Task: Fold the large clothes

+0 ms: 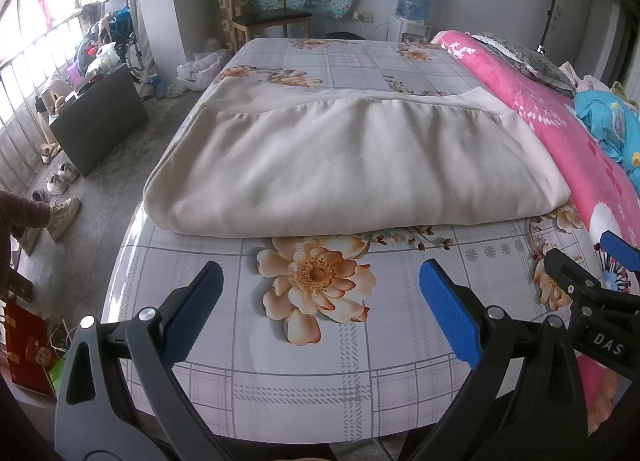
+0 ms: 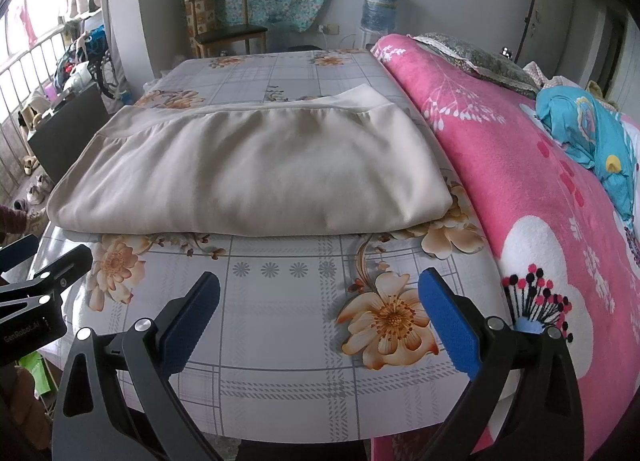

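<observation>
Both the left gripper (image 1: 320, 301) and right gripper (image 2: 320, 301) are hovering wide open and empty over the bed (image 1: 360, 361), the beige garment (image 1: 352, 169) is lying folded just ahead, so I'm guessing they're lining up to grab its near edge for another fold.

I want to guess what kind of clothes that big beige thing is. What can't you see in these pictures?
- Beige garment: folded, so its sleeves or legs and inner layers are hidden in both views; its type cannot be told.
- Bed sheet under the garment: covered in both views.
- Right gripper: cut off by the right edge of the left wrist view.
- Left gripper: cut off by the left edge of the right wrist view.
</observation>
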Action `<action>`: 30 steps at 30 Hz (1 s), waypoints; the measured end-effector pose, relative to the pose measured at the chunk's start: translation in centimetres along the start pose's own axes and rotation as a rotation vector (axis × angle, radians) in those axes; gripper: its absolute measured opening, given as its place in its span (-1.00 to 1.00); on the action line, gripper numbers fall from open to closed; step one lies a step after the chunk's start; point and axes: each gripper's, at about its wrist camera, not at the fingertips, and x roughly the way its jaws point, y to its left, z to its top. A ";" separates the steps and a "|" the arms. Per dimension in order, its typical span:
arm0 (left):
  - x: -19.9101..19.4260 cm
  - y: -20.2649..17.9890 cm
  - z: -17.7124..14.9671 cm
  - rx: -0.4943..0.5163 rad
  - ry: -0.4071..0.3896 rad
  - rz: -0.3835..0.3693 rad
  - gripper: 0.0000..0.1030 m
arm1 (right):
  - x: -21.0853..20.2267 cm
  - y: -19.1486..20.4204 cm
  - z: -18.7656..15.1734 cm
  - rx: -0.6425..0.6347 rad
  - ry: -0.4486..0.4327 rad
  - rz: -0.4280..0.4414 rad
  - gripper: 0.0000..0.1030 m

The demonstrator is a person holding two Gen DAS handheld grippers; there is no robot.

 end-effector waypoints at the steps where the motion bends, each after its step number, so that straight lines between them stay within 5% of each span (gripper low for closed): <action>1: 0.0 0.0 0.0 0.001 0.000 0.000 0.84 | 0.0 0.0 0.0 0.001 0.000 0.001 0.88; 30: 0.2 -0.3 0.0 -0.003 0.004 -0.004 0.84 | 0.1 -0.1 -0.1 0.003 0.003 -0.004 0.88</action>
